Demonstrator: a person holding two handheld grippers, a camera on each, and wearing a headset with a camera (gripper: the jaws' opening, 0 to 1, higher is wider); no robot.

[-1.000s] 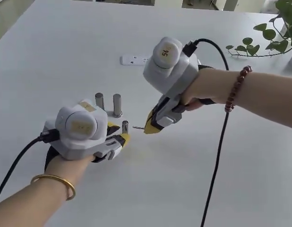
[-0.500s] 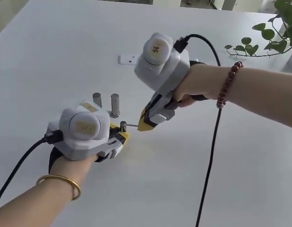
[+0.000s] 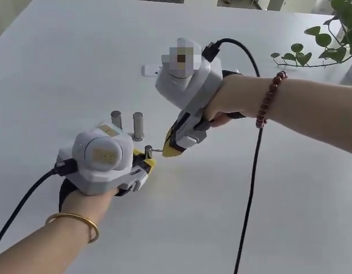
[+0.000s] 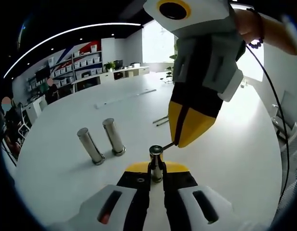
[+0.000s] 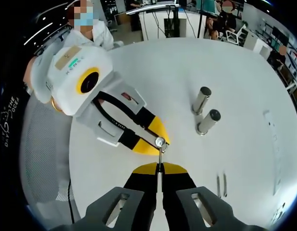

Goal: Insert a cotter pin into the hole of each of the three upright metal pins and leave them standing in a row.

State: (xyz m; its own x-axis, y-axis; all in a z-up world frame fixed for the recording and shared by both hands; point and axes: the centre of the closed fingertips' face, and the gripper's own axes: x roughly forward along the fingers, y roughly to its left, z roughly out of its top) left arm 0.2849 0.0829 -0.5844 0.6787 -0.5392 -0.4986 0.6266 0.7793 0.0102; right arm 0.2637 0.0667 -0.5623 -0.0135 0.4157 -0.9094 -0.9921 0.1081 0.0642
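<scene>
Your left claw [image 4: 157, 169] is closed narrow on the held pin [image 4: 156, 160], which stands upright on the worktop [image 3: 67, 51]. Your right claw [image 5: 159, 169] is pinched on a cotter pin [image 5: 159, 155], whose tip is at the held pin's head. The tip is too small to show whether it has entered the hole.

Risks from here:
- If the cotter pin comes in off-axis, it will likely skate across the round head or bend, since it is thin wire.
- A sideways push from your right claw could tip the held pin or twist it in the left claw's grip. The hole would then turn away from you.
- The two free pins [image 4: 113, 136] stand just behind and to the left of the held pin. A left claw swing could knock them down and spoil the row.
- The cable [image 3: 250, 188] trails to the right of the held pin and could drag across the worktop.

Surface and room:
- The worktop is white, smooth and probably slick.
- Spare cotter pins [image 5: 221, 185] lie well beyond the held pin.
- A plant [image 3: 330, 40] sits far to the right of it.
- Shelves [image 4: 85, 62] line the wall far behind it.
</scene>
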